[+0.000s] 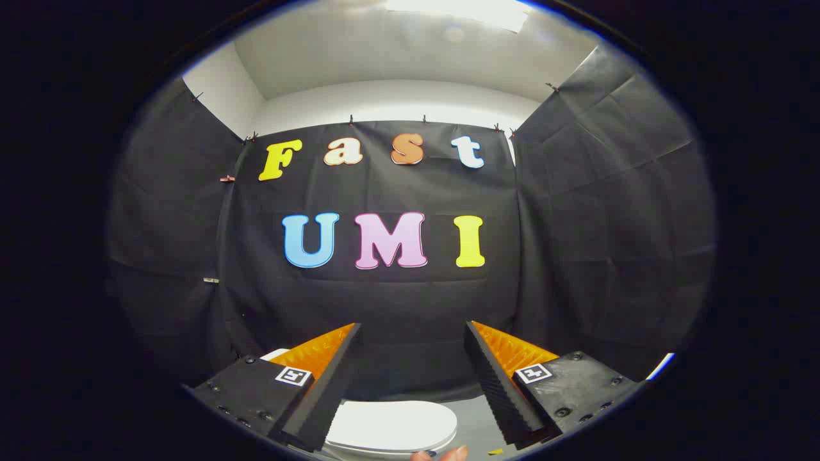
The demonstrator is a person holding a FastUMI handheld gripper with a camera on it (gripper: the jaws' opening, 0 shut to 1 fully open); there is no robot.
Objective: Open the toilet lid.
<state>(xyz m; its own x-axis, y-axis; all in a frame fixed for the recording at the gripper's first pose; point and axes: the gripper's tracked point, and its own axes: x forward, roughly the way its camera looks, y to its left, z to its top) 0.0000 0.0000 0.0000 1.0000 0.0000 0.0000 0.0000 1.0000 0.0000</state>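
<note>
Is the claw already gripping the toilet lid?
No. The claw is open and held above the closed lid, touching nothing.

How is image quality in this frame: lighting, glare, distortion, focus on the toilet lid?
Gripper view: strong fisheye bending, the booth wall curving outward; a bright ceiling light blows out overhead, with no glare on the closed toilet lid, evenly lit and fairly sharp, low between the open gripper fingers, which touch nothing; fingertips of a hand look slightly soft.
</note>
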